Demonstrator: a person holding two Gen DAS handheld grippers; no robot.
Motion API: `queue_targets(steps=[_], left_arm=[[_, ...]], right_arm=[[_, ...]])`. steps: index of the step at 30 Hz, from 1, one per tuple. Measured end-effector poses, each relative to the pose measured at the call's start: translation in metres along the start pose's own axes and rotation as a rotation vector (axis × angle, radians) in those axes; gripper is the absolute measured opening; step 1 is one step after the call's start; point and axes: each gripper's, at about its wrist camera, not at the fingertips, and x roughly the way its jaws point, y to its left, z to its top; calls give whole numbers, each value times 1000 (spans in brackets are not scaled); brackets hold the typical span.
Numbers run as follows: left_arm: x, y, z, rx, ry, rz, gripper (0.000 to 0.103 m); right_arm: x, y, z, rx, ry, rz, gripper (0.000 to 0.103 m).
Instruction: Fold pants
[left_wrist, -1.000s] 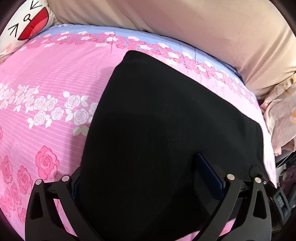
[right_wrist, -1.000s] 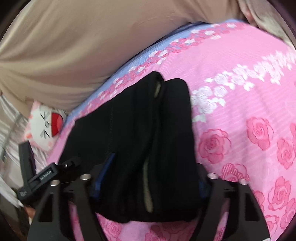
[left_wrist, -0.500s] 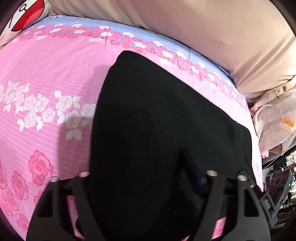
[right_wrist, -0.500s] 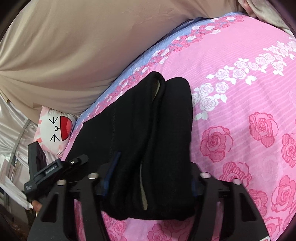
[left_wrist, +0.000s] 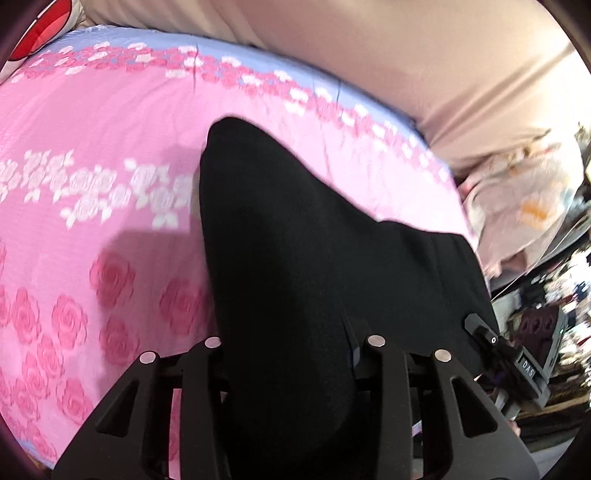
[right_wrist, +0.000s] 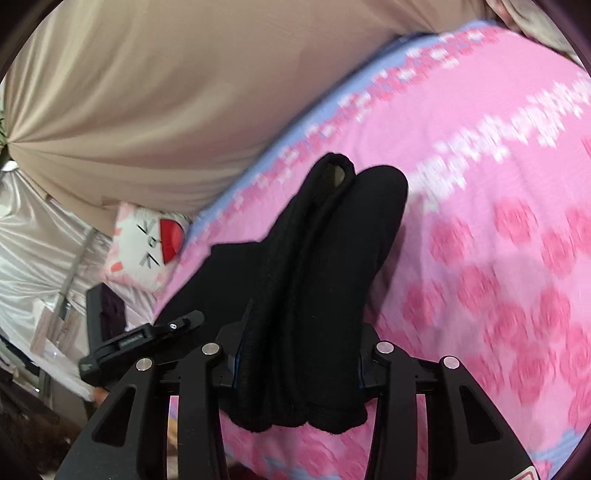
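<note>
Both hand-held grippers (left_wrist: 288, 373) (right_wrist: 295, 373) have just closed on the lifted pants (left_wrist: 295, 240).

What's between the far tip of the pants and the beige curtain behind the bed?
Only bedsheet: from the black pants a pink strip, then the blue flowered border up to the beige curtain. The right wrist view shows it.

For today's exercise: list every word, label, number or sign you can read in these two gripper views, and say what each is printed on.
"DAS": white letters on the right gripper body, at the right edge of the left wrist view; any further letters are cut off.
White print on the left gripper, seen in the right wrist view: too small and blurred to read.
No readable text on the black pants, the pink floral bedsheet or the cartoon-face pillow.
</note>
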Motion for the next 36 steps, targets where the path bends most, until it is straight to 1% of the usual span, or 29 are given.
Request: queue_targets(steps=[2, 4, 5, 6, 8, 10, 12, 14, 16, 18, 20, 22, 23, 24, 26, 30, 32, 36], left_arm=[[13, 2, -6, 0, 8, 49, 39], [15, 1, -7, -2, -2, 66, 43], [15, -1, -8, 5, -6, 77, 43], [15, -1, -8, 8, -7, 83, 46], [17, -1, -8, 12, -7, 98, 52], [20, 3, -9, -5, -4, 102, 60], [22, 7, -9, -21, -5, 100, 65], [23, 9, -10, -25, -10, 95, 67], [24, 7, -10, -14, -17, 101, 70], [26, 3, -10, -6, -27, 112, 72], [26, 3, -9, -8, -32, 111, 70], [24, 3, -8, -17, -34, 84, 55], [19, 3, -7, -16, -42, 77, 49], [12, 3, -5, -15, -52, 53, 38], [1, 1, -3, -10, -65, 14, 35], [-18, -7, -3, 9, -85, -21, 35], [-27, -11, -6, 16, -78, -40, 35], [-44, -13, -14, 32, -52, -73, 35]], right_arm=[[11, -17, -10, 40, 19, -21, 41], [14, -29, -12, 83, 11, 12, 44], [15, -31, -12, 88, 9, 22, 45], [15, -31, -13, 88, 6, 24, 48], [18, -30, -14, 69, 12, 23, 51], [20, -28, -14, 53, 9, 22, 52], [22, -27, -13, 47, 8, 21, 52], [23, -26, -13, 43, 4, 20, 52], [25, -23, -14, 39, -1, 19, 52], [26, -22, -14, 39, -8, 18, 52], [27, -22, -15, 37, -16, 14, 51], [26, -19, -16, 32, -23, 10, 43], [26, -16, -16, 33, -28, 14, 42], [23, -11, -16, 26, -34, 25, 40], [17, 2, -15, -1, -43, 43, 39], [2, 28, -12, -65, -60, 67, 39], [-6, 37, -14, -90, -57, 72, 39], [-19, 42, -19, -110, -50, 79, 39]])
